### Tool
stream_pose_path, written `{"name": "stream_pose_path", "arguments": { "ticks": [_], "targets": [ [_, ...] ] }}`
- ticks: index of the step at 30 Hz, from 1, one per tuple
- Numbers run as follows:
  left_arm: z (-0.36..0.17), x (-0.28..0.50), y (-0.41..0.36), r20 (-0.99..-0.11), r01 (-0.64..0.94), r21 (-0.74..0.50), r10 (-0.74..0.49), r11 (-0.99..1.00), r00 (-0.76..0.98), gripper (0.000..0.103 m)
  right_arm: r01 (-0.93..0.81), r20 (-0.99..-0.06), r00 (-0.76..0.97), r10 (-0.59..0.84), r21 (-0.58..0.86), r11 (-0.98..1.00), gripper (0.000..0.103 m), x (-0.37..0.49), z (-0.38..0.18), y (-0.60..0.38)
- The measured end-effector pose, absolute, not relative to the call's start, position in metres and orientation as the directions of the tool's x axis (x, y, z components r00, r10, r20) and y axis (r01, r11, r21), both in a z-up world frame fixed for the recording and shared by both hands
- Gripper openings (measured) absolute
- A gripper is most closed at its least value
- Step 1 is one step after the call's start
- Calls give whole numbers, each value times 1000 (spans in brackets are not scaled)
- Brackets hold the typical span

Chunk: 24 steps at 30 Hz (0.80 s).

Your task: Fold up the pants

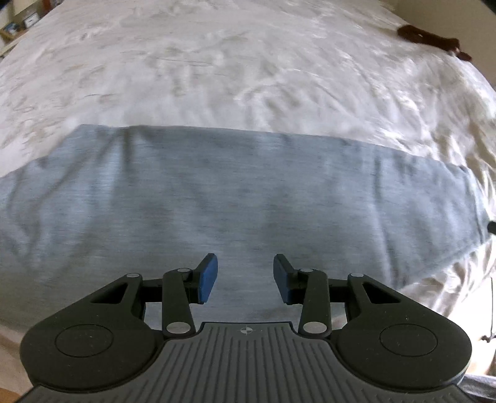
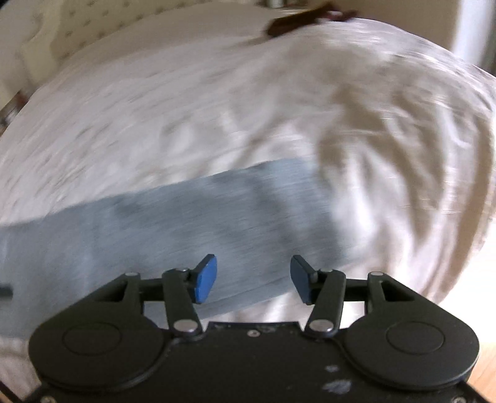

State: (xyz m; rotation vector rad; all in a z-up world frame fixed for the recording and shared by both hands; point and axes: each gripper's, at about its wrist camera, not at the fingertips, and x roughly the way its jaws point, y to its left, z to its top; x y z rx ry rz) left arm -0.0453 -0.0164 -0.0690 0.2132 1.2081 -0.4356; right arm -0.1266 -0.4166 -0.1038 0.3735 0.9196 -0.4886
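The pants [image 1: 217, 198], a grey-blue cloth, lie flat on the bed [image 1: 217, 68] as a wide band across the middle of the left wrist view, running from the left edge to an end at the right, where white sheet shows beyond it. The left gripper [image 1: 245, 277] sits at the bottom centre of that frame, its blue-padded fingers [image 1: 208, 279] spread apart with only pants fabric showing in the gap; they hold nothing. In the right wrist view (badly smeared by motion blur) the pants [image 2: 186, 223] slant from the lower left up toward the centre, ending in a straight edge just right of the middle. The right gripper [image 2: 253, 279] is at the bottom centre there, its fingers [image 2: 204, 280] wide apart and empty, the left one over the pants and the right one near their lower right corner, over the crumpled white bed [image 2: 387, 139]. A dark brown thing [image 1: 431, 38] lies on the bed in the upper right corner of the left view, well apart from the pants; it also appears at the top of the right view [image 2: 297, 21].
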Motion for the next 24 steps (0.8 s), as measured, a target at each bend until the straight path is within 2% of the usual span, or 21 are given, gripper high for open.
{"name": "stream_pose_path", "arguments": {
  "ticks": [3, 6, 13, 16, 20, 21, 23, 24],
  "targets": [
    [-69, -54, -36, -936, 444, -65, -209, 894, 283, 39, 579, -829, 502, -246, 111, 807, 63, -131, -115, -455],
    [-67, -61, -50, -937, 450, -55, -201, 891, 285, 39, 587, -844, 492, -211, 143, 797, 64, -136, -124, -489],
    [-63, -59, -58, -945, 431, 2, -140, 902, 297, 39, 540, -855, 518, 11, 337, 772, 66, -117, -158, -528],
    [-60, -55, -60, -944, 413, 19, -120, 911, 307, 39, 522, -858, 510, 63, 367, 770, 72, -106, -173, -532],
    [-60, -49, -67, -946, 397, 29, -103, 917, 308, 39, 526, -845, 520, 123, 431, 733, 73, -101, -177, -538],
    [-61, -48, -70, -948, 397, 27, -102, 918, 303, 39, 523, -841, 524, 139, 446, 726, 70, -99, -177, -540],
    [-64, -45, -78, -950, 402, 21, -107, 915, 293, 39, 510, -830, 533, 166, 471, 719, 49, -99, -175, -545],
    [-66, -43, -85, -951, 409, 17, -112, 912, 288, 39, 498, -819, 540, 193, 496, 711, 24, -99, -173, -547]
  ]
}}
